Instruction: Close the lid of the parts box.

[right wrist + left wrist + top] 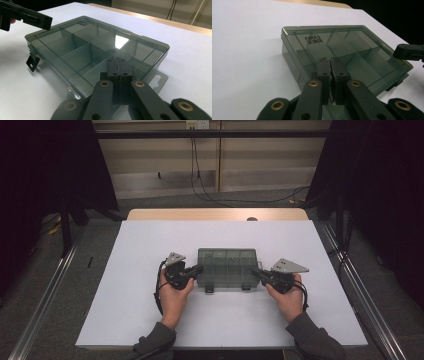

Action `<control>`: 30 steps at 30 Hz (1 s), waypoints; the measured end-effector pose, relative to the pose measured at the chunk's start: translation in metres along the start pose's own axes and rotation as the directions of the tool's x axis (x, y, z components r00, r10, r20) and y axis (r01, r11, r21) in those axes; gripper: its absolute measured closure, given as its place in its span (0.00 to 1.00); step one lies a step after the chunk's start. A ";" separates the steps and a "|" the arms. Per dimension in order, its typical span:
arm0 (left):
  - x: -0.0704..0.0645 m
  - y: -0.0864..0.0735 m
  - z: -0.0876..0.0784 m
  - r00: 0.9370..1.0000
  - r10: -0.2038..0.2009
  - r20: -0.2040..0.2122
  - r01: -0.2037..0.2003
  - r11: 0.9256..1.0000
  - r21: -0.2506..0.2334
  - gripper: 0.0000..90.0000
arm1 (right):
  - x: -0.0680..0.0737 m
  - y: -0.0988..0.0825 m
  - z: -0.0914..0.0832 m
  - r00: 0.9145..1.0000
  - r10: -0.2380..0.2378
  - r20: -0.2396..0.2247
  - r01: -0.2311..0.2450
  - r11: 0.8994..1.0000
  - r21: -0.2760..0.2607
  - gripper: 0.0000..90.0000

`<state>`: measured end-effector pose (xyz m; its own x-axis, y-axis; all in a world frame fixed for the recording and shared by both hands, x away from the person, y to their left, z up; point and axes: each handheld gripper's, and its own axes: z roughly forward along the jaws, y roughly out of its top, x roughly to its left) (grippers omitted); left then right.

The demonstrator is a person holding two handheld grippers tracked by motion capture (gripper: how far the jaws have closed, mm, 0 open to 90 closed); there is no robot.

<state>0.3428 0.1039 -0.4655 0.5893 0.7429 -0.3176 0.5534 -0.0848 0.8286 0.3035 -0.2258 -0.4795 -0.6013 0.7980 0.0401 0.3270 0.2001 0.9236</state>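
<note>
High view. The box [228, 268] lies flat near the middle of the table [150, 320], lid down, two latches hanging unfastened over its near edge. My left gripper [196, 269] meets its left end, my right gripper [255, 271] its right end; whether the tips touch the plastic I cannot tell from here. Both are clenched, with nothing between the jaws. Risk, as I judge it: a shove from one side alone would slide the light box across the smooth white sheet, since nothing pins it.

Left gripper view. My left gripper [330, 60] shows its jaws pressed together, empty, their tips over the lid near the box's [342, 50] end. The lid is smoke-grey, see-through, glossy hard plastic with rounded corners and a raised rim; thin dividers show beneath it. Risk: closed tips on so slick a surface may skate off rather than press.

Right gripper view. My right gripper [117, 60] is likewise clenched and empty over the box [82, 47]. A hang tab [157, 78] with a slot juts from the near end, and a black latch [32, 63] dangles loose. Risk: with latches undone, lifting by one end could let the lid gape.
</note>
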 end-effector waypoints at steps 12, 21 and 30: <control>-0.005 0.004 -0.002 1.000 0.013 0.014 -0.013 1.000 -0.006 0.96 | 0.001 0.005 -0.003 1.000 -0.009 -0.010 0.009 1.000 -0.001 1.00; -0.009 -0.007 -0.003 0.999 0.021 0.028 -0.021 1.000 0.014 1.00 | 0.007 -0.001 -0.011 1.000 -0.021 -0.020 0.021 1.000 0.018 1.00; -0.014 -0.011 -0.005 0.999 0.041 0.002 -0.041 0.999 0.009 1.00 | 0.009 -0.006 -0.014 1.000 -0.015 -0.001 0.015 1.000 0.004 1.00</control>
<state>0.3259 0.0976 -0.4676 0.6129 0.7373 -0.2840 0.5337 -0.1213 0.8369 0.2856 -0.2279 -0.4797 -0.6069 0.7943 0.0271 0.3210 0.2138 0.9226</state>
